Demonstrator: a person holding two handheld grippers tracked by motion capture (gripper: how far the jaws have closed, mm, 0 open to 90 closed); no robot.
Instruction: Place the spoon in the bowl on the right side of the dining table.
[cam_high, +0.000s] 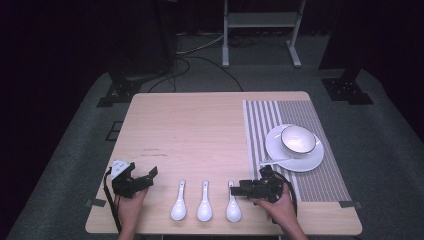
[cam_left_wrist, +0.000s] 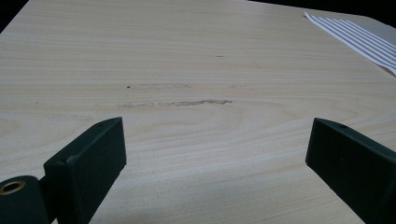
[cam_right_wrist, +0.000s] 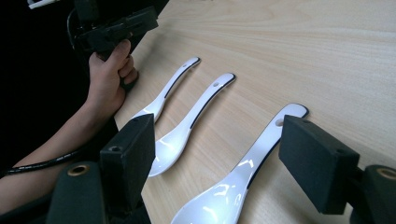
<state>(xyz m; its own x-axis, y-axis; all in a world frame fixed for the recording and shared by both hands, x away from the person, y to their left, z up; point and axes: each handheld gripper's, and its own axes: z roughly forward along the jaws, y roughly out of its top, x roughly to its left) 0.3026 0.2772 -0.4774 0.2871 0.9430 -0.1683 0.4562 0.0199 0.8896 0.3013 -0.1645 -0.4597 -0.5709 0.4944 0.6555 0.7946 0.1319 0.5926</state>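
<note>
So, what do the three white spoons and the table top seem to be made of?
The three soup spoons look like glazed ceramic, or perhaps melamine: glossy white with bright highlights in the bowls, a dark edge line, and a small hole at the handle end. The table top looks like pale wood or a wood-look laminate with a matte finish: long grain lines and no glare. The pictures cannot settle which.

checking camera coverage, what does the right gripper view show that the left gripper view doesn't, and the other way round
Right gripper view: three white spoons, the nearest between the open jaws of the right hand-held gripper, the middle one, the far one, and beyond them the person's hand holding the other gripper. Left gripper view: a corner of the striped placemat and the left hand-held gripper open over bare wood. Both: the wooden table.
</note>
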